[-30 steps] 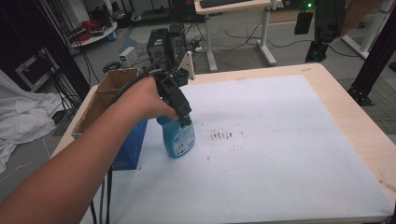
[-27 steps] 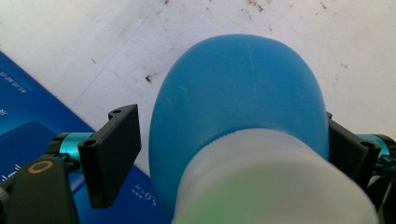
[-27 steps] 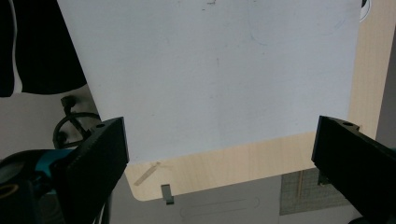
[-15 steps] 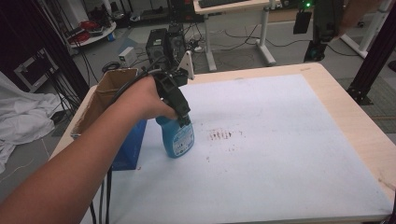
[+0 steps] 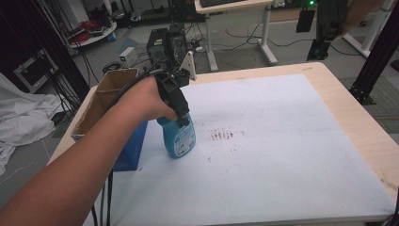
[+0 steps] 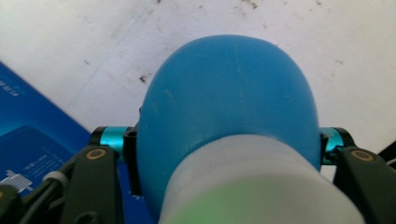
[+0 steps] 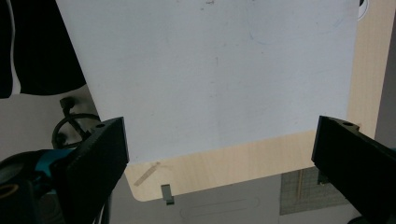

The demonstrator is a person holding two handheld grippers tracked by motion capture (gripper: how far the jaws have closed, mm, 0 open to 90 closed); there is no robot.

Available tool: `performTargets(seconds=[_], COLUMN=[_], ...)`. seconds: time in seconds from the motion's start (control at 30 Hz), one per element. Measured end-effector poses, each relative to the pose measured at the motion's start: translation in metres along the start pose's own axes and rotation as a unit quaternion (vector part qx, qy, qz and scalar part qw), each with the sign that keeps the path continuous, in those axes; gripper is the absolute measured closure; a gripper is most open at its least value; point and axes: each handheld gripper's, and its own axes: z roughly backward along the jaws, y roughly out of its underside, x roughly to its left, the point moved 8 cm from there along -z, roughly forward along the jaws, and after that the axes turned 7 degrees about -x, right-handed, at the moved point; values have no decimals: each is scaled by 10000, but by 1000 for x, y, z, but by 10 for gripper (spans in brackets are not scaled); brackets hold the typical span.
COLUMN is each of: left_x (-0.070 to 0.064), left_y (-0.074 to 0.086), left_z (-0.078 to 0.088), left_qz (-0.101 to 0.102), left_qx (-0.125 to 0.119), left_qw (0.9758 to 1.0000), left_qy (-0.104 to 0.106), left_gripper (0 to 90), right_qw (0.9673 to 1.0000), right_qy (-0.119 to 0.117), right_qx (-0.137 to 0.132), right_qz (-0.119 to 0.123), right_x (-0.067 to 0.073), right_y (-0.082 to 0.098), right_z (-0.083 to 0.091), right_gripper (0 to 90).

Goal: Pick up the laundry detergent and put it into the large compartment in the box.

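A blue spray bottle [image 5: 179, 139] stands upright on the white mat [image 5: 282, 141], left of centre. My left gripper [image 5: 182, 120] comes down over its top; the jaws have just been closing and now press on both sides of the bottle. In the left gripper view the bottle's blue body [image 6: 229, 93] bulges between the two pads, with my left gripper [image 6: 223, 139] shut on it. My right gripper [image 7: 222, 135] hangs above the table's edge, jaws wide apart with nothing between them.
Brown smears [image 5: 223, 135] mark the mat just right of the bottle. An open cardboard box [image 5: 106, 99] and a blue box [image 5: 131, 150] sit at the table's left edge. The bare wooden table rim [image 5: 362, 122] runs along the right.
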Motion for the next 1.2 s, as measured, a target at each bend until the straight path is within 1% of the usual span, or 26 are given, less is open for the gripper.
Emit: performTargets(seconds=[0.07,0.2,0.33,0.37,0.47,0.6,0.63,0.77,0.8,0.87,0.93,1.0,1.03,1.1,1.17,1.2], left_x=[-1,-2,0,-1,-1,-1,-1,-1,-2,-2,0,1,2,2,4,5], left_y=[0,0,0,0,2,4,5,7,8,10,13,15,16,18,21,22], left_z=[0,0,2,2,10,29,34,56,60,69,82,93,99,110,121,128], left_qz=[4,32,-174,-96,-195,-247,-311,-398,-391,-468,-456,-401,-400,-448,-453,-497], left_qx=[22,-8,-5,-70,-52,-28,10,-1,-27,-13,-55,-89,-115,-142,-138,-113], left_qw=[10000,10000,9998,9999,9998,9997,9995,9992,9992,9989,9989,9991,9991,9989,9989,9987], left_qy=[-24,-45,-23,-23,-21,8,1,-96,-108,-100,-28,57,68,35,-13,-42], left_gripper=[392,396,397,397,397,397,397,398,397,397,397,397,398,398,398,398], right_qw=[10000,10000,10000,10000,10000,10000,10000,10000,10000,10000,10000,10000,10000,10000,10000,10000], right_qy=[1,-13,-26,-25,-13,-17,-13,-21,-21,-13,-19,-20,-10,3,8,8], right_qx=[-6,-7,3,5,20,0,-6,-5,10,11,34,38,39,26,30,7], right_qz=[1,-18,-12,-17,-45,-9,-19,14,-1,19,52,63,78,87,75,83], right_x=[0,-1,-1,0,1,1,1,2,2,3,5,6,6,6,7,8], right_y=[1,2,3,3,3,2,1,1,1,0,0,0,-1,-1,-2,-2], right_z=[0,-2,-4,-4,-3,-3,-3,-2,-2,-3,-3,-2,-2,-1,1,1], right_gripper=[29,28,28,28,29,28,28,28,29,29,28,28,29,29,29,28])
